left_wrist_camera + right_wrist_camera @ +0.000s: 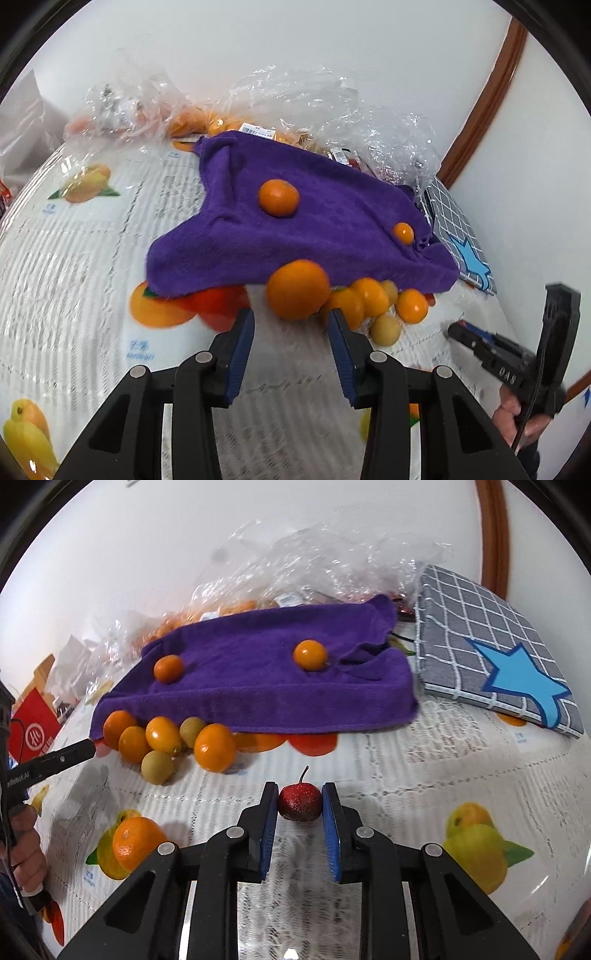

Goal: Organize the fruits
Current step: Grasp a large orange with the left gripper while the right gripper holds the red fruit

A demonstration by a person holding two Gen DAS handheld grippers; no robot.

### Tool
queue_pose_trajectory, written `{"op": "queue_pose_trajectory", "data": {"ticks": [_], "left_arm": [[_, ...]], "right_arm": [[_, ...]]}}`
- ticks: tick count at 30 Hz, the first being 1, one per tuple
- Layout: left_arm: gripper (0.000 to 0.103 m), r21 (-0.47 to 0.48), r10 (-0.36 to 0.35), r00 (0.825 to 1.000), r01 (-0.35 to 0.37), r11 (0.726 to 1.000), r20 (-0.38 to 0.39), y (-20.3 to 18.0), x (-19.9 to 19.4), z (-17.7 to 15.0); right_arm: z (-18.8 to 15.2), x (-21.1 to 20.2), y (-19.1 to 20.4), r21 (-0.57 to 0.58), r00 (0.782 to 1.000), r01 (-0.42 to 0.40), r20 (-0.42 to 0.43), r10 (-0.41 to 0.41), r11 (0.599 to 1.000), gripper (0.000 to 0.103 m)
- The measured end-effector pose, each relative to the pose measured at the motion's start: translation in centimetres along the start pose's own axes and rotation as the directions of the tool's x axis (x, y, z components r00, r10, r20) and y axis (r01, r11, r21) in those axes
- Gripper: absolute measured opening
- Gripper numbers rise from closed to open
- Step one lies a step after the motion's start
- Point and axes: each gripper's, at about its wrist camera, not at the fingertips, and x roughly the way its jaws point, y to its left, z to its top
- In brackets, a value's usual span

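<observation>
Right hand-held gripper (299, 805) is pinching a small red fruit with a stem (299, 802), looks like a hawthorn berry, low in the center of the right wrist view, just above the fruit-print tabletop (424, 768). Both blue pads are pressed against its sides.

Left hand-held gripper (291, 325) is spread wide with nothing between its fingers, sitting just short of a big orange (298, 289) at the middle of the left wrist view. That orange sits at the front edge of the purple towel (332, 221). Just right of it there's a cluster of small oranges and a couple of yellowish-green fruits (384, 306), all touching each other.

Two more small oranges sit on top of the towel, one near the middle (278, 196) and a tinier one toward its right side (403, 233). Crinkled clear plastic bags (332, 99) pile up behind the towel, and a grey checked cushion with a blue star (491, 646) lies at the right of the frame.
</observation>
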Motion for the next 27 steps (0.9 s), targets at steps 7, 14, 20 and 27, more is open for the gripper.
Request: {"op": "queue_pose_trajectory", "data": {"ticks": [7,14,20,27], "left_arm": [[0.038,-0.027,0.037,0.999,-0.037,0.999,0.006,-0.8,1.5,1.7],[0.042,-0.098,0.012,1.000,-0.012,0.995,-0.005,0.2,3.0,1.6],[0.042,-0.120,-0.030,0.999,0.027,0.992,-0.027,0.4,3.8,1.4],[0.040,-0.198,-0.114,0.993,0.114,0.974,0.009,1.8,3.5,1.2]], "right_arm": [[-0.1,-0.2,-0.6,0.023,1.000,-0.017,0.011,0.017,1.000,0.024],[-0.2,-0.2,-0.5,0.025,1.000,-0.019,0.008,0.019,1.000,0.024],[-0.3,0.2,-0.2,0.004,1.000,-0.014,-0.015,0.014,1.000,0.024],[-0.3,0.5,0.0,-0.021,0.998,-0.056,-0.027,0.055,0.998,0.024]]}}
